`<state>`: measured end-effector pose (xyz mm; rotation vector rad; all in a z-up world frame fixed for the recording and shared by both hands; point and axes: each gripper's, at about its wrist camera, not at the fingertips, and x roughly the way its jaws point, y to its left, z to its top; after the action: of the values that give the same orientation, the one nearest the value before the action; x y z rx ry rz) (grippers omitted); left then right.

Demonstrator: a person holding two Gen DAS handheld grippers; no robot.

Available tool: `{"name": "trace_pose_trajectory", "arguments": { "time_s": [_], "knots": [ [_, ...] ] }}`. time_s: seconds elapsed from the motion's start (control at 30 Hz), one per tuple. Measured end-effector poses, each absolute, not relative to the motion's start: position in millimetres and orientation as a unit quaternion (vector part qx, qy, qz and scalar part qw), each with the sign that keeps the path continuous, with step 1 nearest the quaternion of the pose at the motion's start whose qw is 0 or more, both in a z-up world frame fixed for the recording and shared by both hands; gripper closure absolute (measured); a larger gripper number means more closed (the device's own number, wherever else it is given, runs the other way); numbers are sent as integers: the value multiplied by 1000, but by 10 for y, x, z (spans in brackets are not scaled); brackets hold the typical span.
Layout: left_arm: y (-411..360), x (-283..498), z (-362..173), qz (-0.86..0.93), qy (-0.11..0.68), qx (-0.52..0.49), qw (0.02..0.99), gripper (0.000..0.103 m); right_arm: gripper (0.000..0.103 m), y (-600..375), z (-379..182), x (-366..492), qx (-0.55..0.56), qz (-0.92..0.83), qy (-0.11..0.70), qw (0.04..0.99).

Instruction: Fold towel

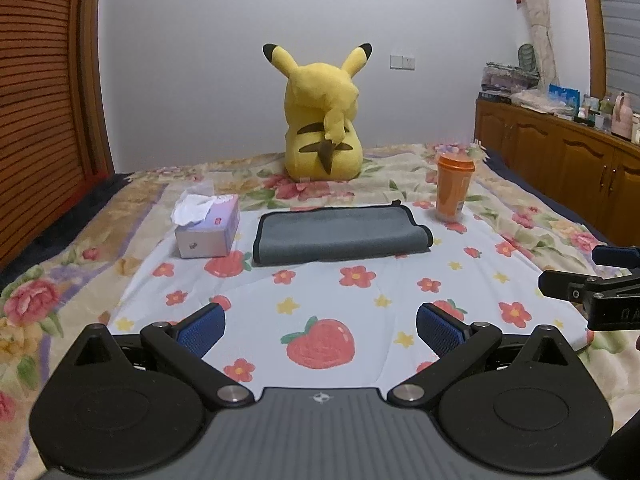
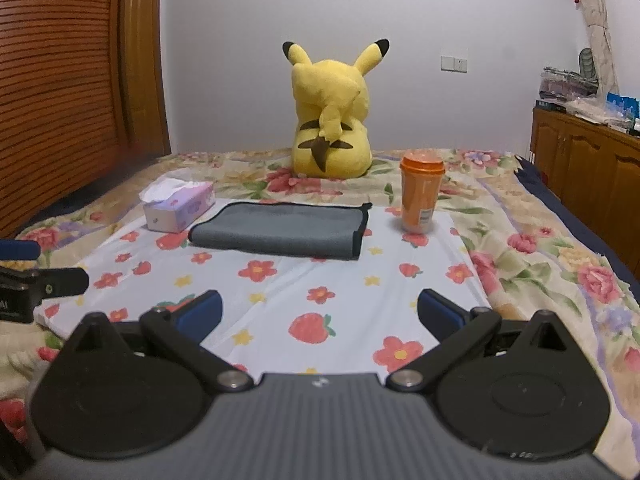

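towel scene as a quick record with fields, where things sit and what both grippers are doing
towel: grey with dark trim, already folded at least once, flat on the strawberry cloth
tissue box: just left of the towel
orange cup: right of the towel, upright, lid on
yellow plush toy: behind the towel, back to the cameras
left gripper: open, holding nothing, short of the towel
right gripper: open, holding nothing, short of the towel
bed: floral blanket under the cloth
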<state>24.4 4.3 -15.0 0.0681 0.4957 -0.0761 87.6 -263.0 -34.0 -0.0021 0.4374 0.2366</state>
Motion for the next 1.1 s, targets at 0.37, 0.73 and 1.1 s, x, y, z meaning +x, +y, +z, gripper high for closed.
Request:
{"name": "trace_pose_trajectory", "arguments": {
  "time_s": [0.37, 0.73, 1.1],
  "knots": [
    [50, 168, -84, -34, 217, 37, 975, 0, 0, -2682, -283, 805, 6, 111, 190, 975],
    [65, 140, -53, -28, 202, 36, 978, 0, 0, -2742, -246, 763, 14, 105, 160, 981],
    [86, 142, -52, -26, 203, 31, 978, 0, 0, -2756, -245, 756, 16, 103, 158, 982]
  ]
}}
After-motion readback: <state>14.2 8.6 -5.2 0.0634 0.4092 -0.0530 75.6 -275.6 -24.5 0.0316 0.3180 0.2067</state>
